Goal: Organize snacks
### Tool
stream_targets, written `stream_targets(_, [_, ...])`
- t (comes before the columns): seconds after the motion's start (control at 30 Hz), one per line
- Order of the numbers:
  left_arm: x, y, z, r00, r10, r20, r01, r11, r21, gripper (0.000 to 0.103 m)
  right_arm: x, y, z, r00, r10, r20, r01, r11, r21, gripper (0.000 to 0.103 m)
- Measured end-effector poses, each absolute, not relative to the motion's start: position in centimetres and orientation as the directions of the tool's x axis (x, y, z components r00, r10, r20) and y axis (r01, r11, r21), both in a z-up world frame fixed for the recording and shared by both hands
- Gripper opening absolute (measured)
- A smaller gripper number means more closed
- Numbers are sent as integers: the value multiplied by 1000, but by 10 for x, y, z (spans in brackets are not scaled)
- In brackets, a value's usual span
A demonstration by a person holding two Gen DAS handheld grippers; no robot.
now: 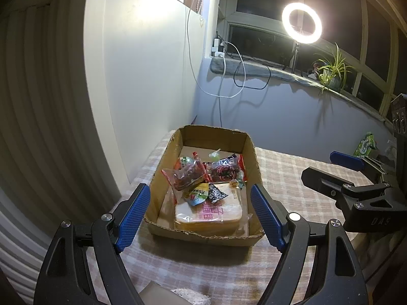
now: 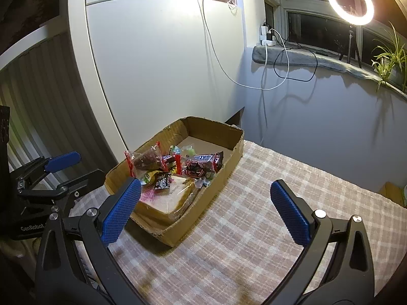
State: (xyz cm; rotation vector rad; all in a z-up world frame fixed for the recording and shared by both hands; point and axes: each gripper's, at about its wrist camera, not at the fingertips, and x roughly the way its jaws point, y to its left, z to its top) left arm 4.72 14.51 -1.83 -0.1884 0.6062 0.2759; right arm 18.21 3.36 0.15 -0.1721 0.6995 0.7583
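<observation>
Beyond both spread, empty grippers (image 1: 201, 211) (image 2: 206, 208), only the left view shows a green carton (image 1: 366, 147).

Home room: windowsill (image 1: 279, 72) with potted plant (image 1: 332, 72), chargers, checked tablecloth (image 2: 267, 203), ring light (image 1: 302, 23).

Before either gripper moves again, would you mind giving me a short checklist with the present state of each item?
1. Left gripper open, holding nothing: ok.
2. Right gripper open, holding nothing: ok.
3. Cardboard box flat on the checked tablecloth: ok.
4. Snacks inside the box, bread pack at the bottom: ok.
5. Green packet outside the box, at the table's far right: not ok.
6. More snacks left elsewhere: cannot tell.
</observation>
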Motion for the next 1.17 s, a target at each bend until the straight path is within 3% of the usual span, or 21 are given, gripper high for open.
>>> stream_targets(1.17, [50,142,-21,783,206,-586,-309,947,-81,81,185,32,-5,501,575,-647,-680,724,116,103])
